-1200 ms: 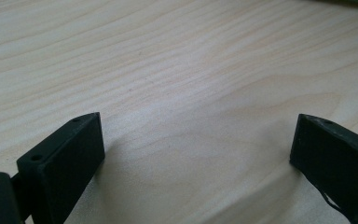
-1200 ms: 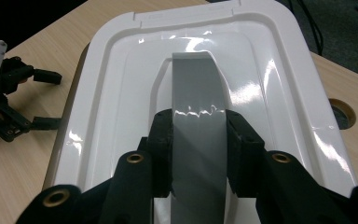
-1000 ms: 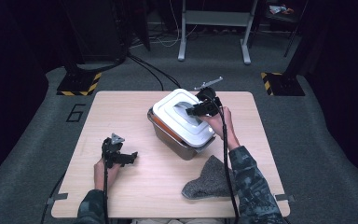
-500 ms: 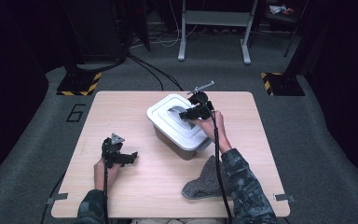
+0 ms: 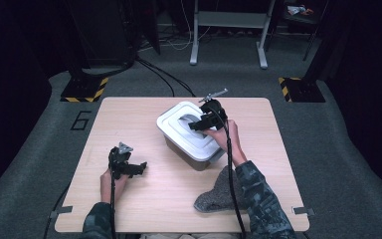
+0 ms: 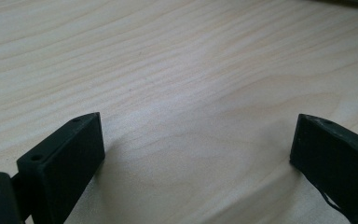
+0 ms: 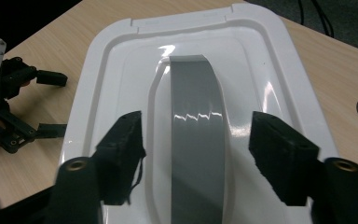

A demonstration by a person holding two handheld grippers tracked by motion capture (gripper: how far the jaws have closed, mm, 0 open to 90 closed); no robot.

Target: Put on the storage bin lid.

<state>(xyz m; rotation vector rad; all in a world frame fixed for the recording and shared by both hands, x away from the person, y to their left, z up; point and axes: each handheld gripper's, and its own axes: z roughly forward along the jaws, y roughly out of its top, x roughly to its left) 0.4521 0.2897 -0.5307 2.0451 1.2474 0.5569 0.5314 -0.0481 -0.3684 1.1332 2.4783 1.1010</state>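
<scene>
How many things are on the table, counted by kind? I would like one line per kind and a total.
White lidded bin: 1
Grey cloth: 1
Hand-held grippers: 2, the left hand-held gripper and the right hand-held gripper
Total: 4

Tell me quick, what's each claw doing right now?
Left gripper: open, empty, over the table.
Right gripper: just opened, jaws astride the lid's grey handle, not gripping.

Black tongs point(image 5: 197, 125) (cables trailing), camouflage sleeves point(image 5: 258, 199).
</scene>
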